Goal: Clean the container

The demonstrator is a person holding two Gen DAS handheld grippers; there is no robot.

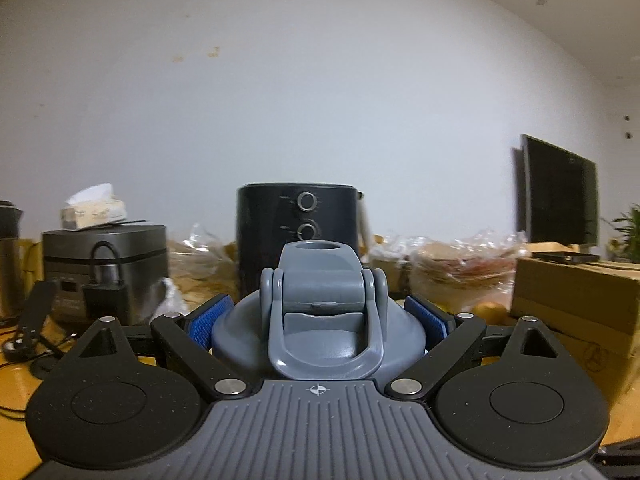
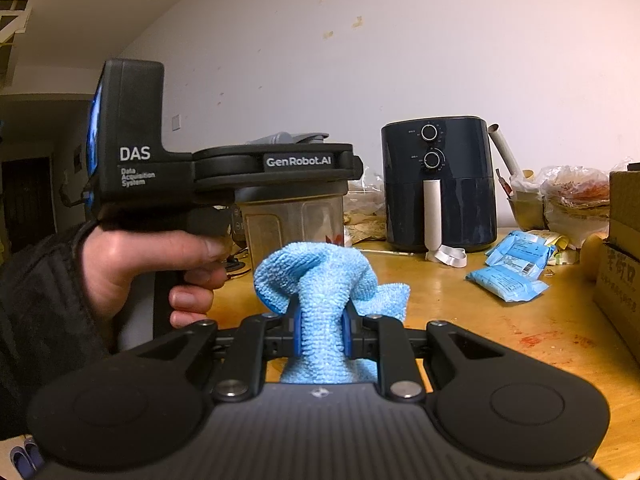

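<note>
A clear plastic container point(image 2: 292, 220) with a grey flip-spout lid point(image 1: 318, 332) is held upright above the wooden table point(image 2: 480, 320). My left gripper point(image 1: 318, 320) is shut on the lid, its blue pads point(image 1: 210, 320) pressing both sides. In the right wrist view the left gripper point(image 2: 344, 166) shows from the side, held by a person's hand point(image 2: 132, 264). My right gripper point(image 2: 320, 336) is shut on a light blue microfibre cloth point(image 2: 320, 276), bunched up just in front of the container's lower wall. Whether cloth and container touch I cannot tell.
A dark air fryer point(image 2: 438, 184) stands at the back by the wall. Blue packets point(image 2: 508, 276) lie to its right, beside a cardboard box point(image 2: 620, 260). A grey appliance point(image 1: 104, 264) with a tissue pack on top, plastic bags and a monitor point(image 1: 560, 192) line the rear.
</note>
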